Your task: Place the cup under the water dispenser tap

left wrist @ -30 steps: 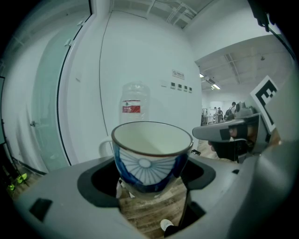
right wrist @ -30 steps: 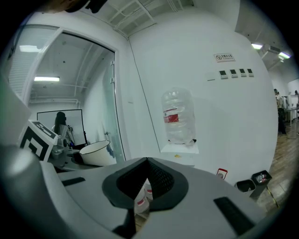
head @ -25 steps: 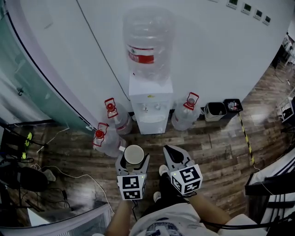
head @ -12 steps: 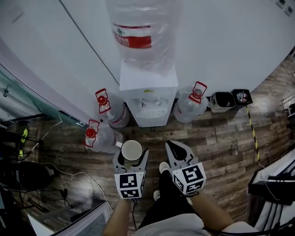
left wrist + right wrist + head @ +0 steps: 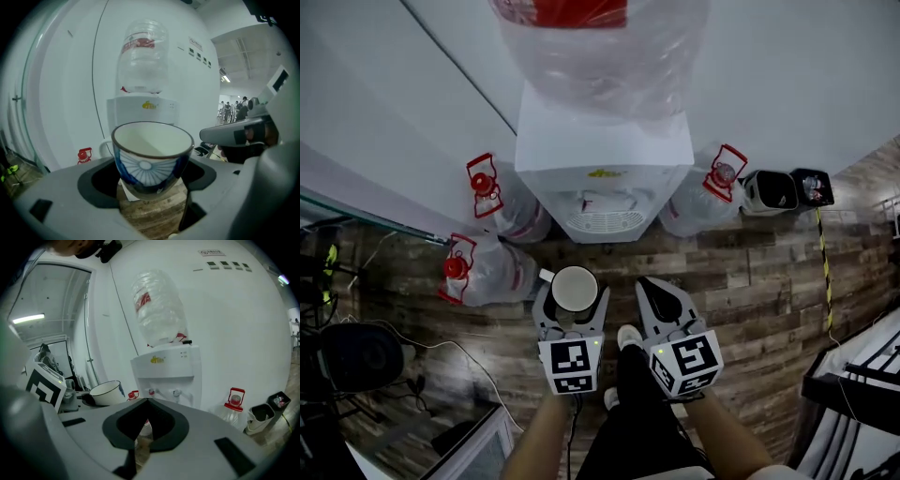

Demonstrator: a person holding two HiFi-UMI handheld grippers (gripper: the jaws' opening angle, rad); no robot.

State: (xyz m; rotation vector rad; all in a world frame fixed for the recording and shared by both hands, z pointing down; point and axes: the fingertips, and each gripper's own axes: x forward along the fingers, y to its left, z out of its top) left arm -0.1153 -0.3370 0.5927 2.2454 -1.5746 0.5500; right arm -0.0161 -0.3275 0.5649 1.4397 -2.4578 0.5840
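A white cup with a blue pattern sits upright between the jaws of my left gripper, which is shut on it; close up the cup is empty. The white water dispenser stands against the wall just ahead, with its taps over a grated drip tray and a large bottle on top. My right gripper hangs beside the cup, shut and empty. From the right gripper view, the taps show above the closed gripper.
Spare water bottles with red handles lie on the wood floor left, lower left and right of the dispenser. Two small bins stand further right. Cables trail at the left. The person's shoes show below the grippers.
The person has walked closer to the dispenser, which now looms larger and nearer. The cup stays held in the left gripper; the right gripper stays shut beside it.
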